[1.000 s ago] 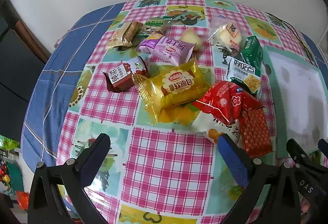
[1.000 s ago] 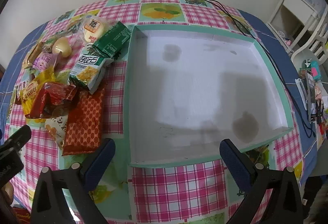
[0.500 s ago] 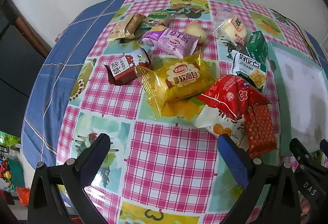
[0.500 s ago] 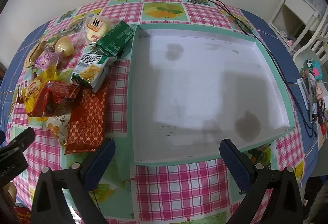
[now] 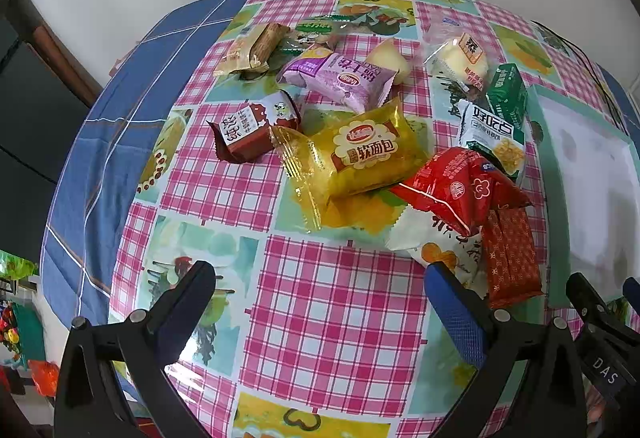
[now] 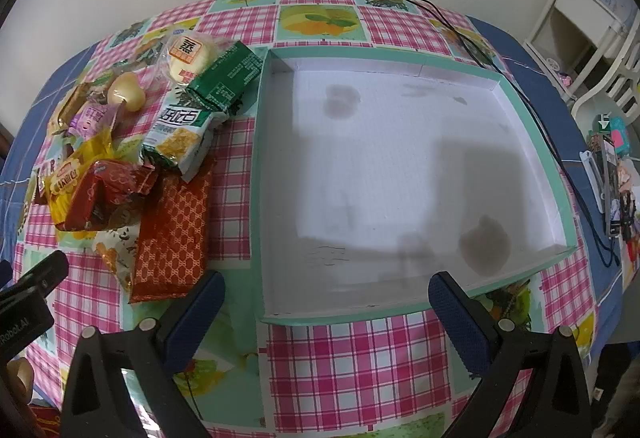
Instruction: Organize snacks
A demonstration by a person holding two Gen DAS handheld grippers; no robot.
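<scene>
Several snack packets lie in a pile on the checked tablecloth: a yellow bread packet (image 5: 360, 157), a red packet (image 5: 460, 185), an orange-red patterned packet (image 5: 512, 254), a purple packet (image 5: 344, 79) and a brown packet (image 5: 252, 129). My left gripper (image 5: 320, 302) is open and empty, above the cloth in front of the pile. The empty white tray with a teal rim (image 6: 400, 314) lies right of the pile. My right gripper (image 6: 324, 314) is open and empty, over the tray's near edge. The orange-red packet (image 6: 172, 226) lies just left of the tray.
A green packet (image 6: 224, 77) and a white-green packet (image 6: 180, 137) lie by the tray's far left corner. A black cable (image 6: 532, 109) runs along the tray's right side. White furniture (image 6: 592, 21) stands beyond the table at right. The wall is behind the table.
Both grippers have moved a little forward; the snack pile looks closer and lower in the left view. Both stay open. No snack has moved.
</scene>
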